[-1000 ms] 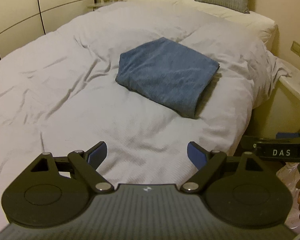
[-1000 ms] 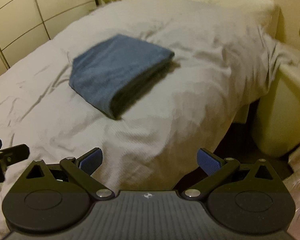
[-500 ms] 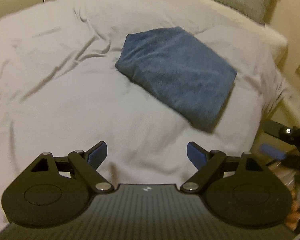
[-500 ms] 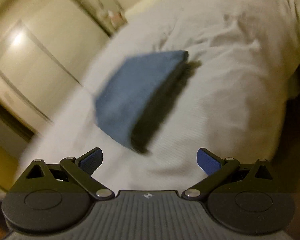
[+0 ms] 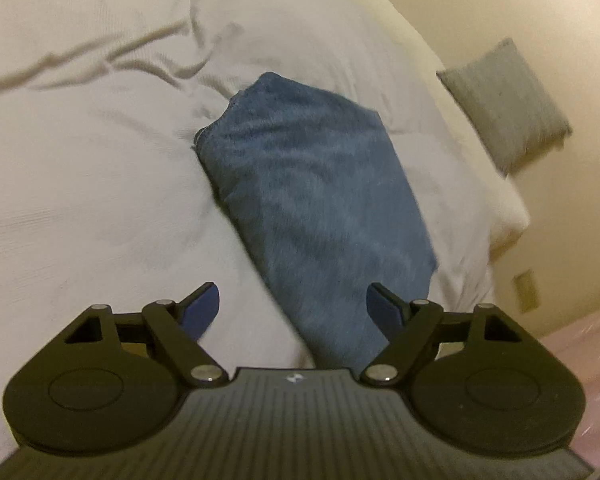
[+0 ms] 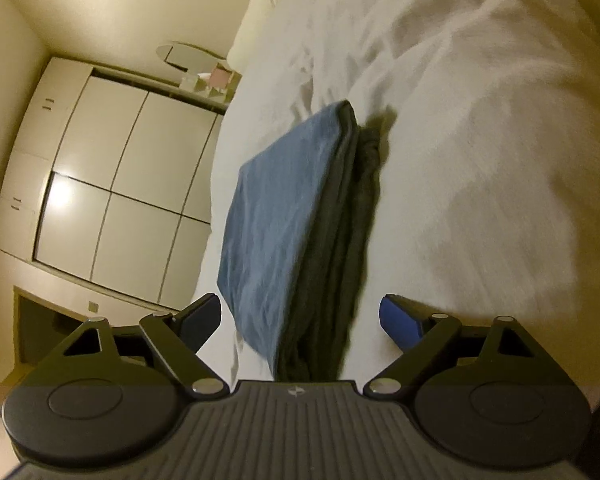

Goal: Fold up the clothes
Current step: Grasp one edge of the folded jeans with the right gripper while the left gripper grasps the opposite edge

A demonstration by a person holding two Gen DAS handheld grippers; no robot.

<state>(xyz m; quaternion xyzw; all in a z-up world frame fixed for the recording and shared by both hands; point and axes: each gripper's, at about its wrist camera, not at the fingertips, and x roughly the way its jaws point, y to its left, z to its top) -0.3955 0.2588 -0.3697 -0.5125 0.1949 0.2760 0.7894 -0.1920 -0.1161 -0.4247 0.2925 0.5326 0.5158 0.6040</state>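
Closing in, left gripper (image 5: 292, 308) and right gripper (image 6: 300, 316) now rolled, fingers narrowing around folded blue garment (image 5: 320, 208)

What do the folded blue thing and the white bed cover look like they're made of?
The folded blue cloth looks like soft, matte terry or fleece: its surface is fuzzy and mottled. The white bed cover looks like thin woven cotton, matte, finely textured and creased. Blur leaves both uncertain.

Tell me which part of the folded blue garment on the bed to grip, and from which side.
Grip the near end of the blue garment, probably along its thick stacked edge, coming in low from the bed's foot. That layered edge faces the right gripper and stands proud of the duvet, so a finger can slide underneath. Both grippers' jaws are closing, pads not yet pressing the cloth; the left gripper straddles the same end.
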